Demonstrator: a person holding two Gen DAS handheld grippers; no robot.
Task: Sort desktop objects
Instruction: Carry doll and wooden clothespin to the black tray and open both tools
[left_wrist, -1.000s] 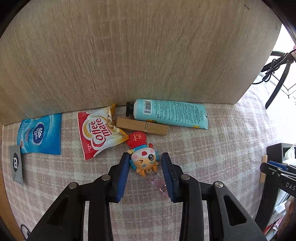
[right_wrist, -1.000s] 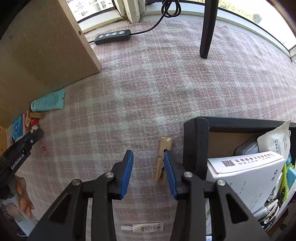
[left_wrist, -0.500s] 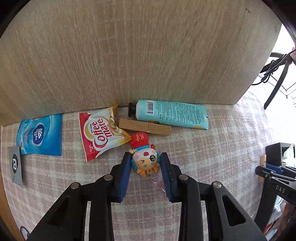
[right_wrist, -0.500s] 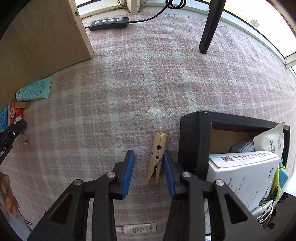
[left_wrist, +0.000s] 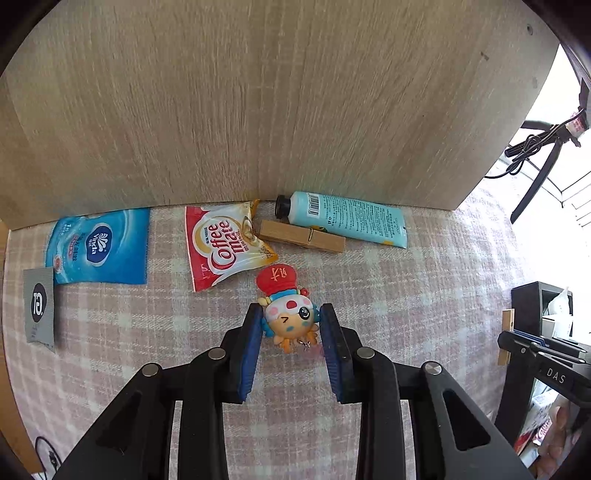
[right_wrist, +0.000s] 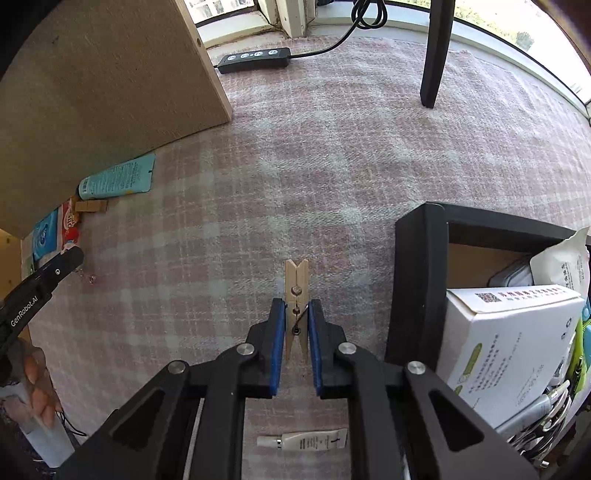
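**Now both tongs pinch on the plaid cloth**

We see a pink-and-white plaid cloth (right_wrist: 332, 155) covering the worktop, with a wooden panel (left_wrist: 258, 103) standing upright at its far edge. Our left tongs (left_wrist: 291, 325) are pressed against a cartoon keychain figure (left_wrist: 290, 314) lying on the cloth. Beyond it, along the panel's foot, lie a tissue pack (left_wrist: 99, 247), a creamer sachet (left_wrist: 225, 243), a clothespin (left_wrist: 303, 240) and a teal tube (left_wrist: 347, 219).

Our right tongs (right_wrist: 296, 325) pinch a second clothespin (right_wrist: 296, 295), just left of a black box (right_wrist: 417, 288) crammed with packages. A small white tube (right_wrist: 303, 440) lies beneath the tongs. Farther off we see a power strip (right_wrist: 255, 59), a dark leg (right_wrist: 436, 55) and bright windows.
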